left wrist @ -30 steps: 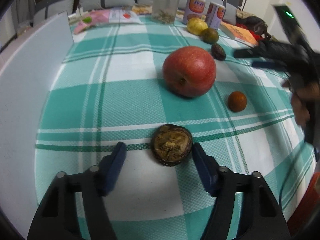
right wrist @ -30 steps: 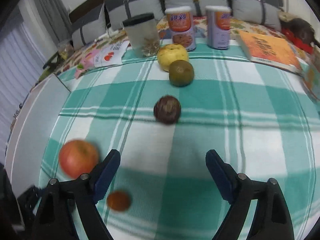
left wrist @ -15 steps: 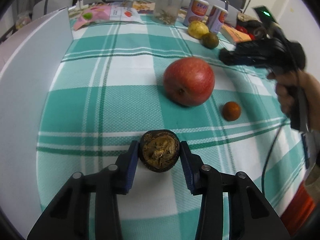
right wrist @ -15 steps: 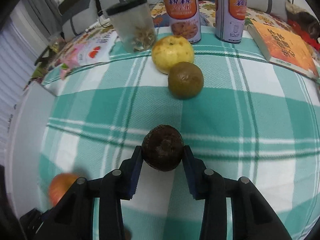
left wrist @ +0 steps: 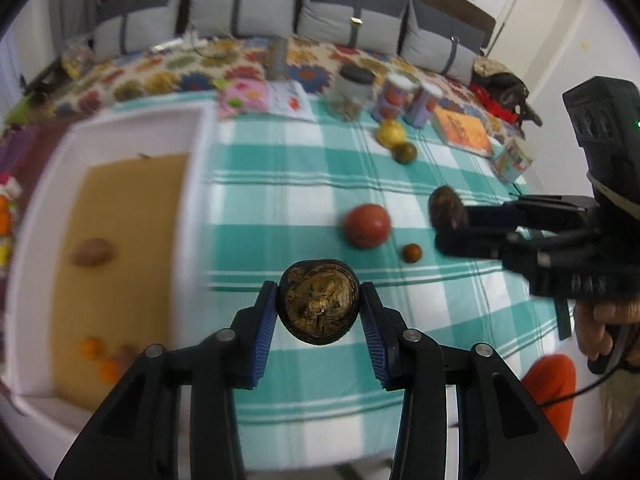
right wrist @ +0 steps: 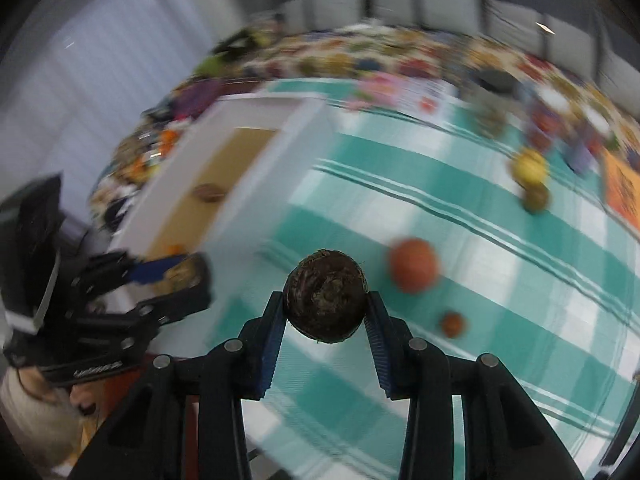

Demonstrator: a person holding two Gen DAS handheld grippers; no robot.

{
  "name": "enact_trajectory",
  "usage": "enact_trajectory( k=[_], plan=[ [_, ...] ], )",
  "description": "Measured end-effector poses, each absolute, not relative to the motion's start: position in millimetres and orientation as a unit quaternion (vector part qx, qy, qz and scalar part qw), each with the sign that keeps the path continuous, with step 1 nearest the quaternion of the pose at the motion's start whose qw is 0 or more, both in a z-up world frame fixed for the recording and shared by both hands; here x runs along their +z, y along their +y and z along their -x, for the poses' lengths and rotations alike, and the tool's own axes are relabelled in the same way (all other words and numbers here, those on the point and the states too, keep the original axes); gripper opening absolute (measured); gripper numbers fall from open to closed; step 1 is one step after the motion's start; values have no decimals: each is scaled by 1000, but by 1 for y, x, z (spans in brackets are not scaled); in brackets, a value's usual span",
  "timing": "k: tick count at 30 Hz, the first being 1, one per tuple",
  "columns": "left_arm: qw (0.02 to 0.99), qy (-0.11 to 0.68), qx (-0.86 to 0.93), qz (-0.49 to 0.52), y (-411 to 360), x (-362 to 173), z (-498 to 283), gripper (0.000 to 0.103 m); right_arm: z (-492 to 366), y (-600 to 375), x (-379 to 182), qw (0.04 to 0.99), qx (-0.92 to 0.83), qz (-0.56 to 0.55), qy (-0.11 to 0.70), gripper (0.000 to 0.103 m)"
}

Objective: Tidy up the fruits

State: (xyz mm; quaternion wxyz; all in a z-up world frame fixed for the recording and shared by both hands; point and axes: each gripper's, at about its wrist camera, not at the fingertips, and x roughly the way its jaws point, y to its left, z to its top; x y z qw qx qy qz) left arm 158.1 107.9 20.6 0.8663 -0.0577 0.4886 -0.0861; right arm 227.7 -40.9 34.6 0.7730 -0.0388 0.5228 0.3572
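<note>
Both grippers clamped on brown fruits, carried above the cloth toward the white box.

The left gripper [left wrist: 319, 306] has just closed; its blue pads press both sides of a brown, rough-skinned fruit [left wrist: 319, 302], held clear of the checked cloth [left wrist: 280, 184]. The right gripper [right wrist: 326, 304] has likewise just closed and grips a dark round fruit [right wrist: 325, 297]. On the cloth remain a red fruit [left wrist: 367, 226], a small orange fruit [left wrist: 411, 253] near it, and a yellow fruit [left wrist: 391, 133] touching a green-brown fruit [left wrist: 404, 152] at the far side. The white box [left wrist: 194, 184] stands left, already holding several fruits. Judgement: keep each grip firm, carry both loads fully over the box wall, lower near the brown floor, then release, avoiding fruits already inside.
</note>
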Motion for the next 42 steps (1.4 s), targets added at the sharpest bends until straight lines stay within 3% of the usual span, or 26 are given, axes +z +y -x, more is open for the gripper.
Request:
enact_trajectory(
  k=[4,7,16,26,30,40,42],
  plan=[
    [877,475,-40,59,168,50,-142,42,-205,30,61,763,405,67,500,40],
    [877,475,10,66,217,39,-143,42,-201,84,57,753,420,84,499,40],
    [840,522,86,119,306,-63,-158,42,-219,189,-42,729,383,132,551,40],
    [810,559,122,130,335,-104,-171,45,-228,232,-97,716,341,162,587,42],
    [817,544,146,126,344,-88,-167,74,-232,231,-80,730,337,152,575,46],
    [891,429,112,101,284,18,-129,77,-207,155,34,799,363,110,467,51],
    [904,406,85,105,255,31,-119,78,-199,123,48,816,354,102,445,61]
  ],
)
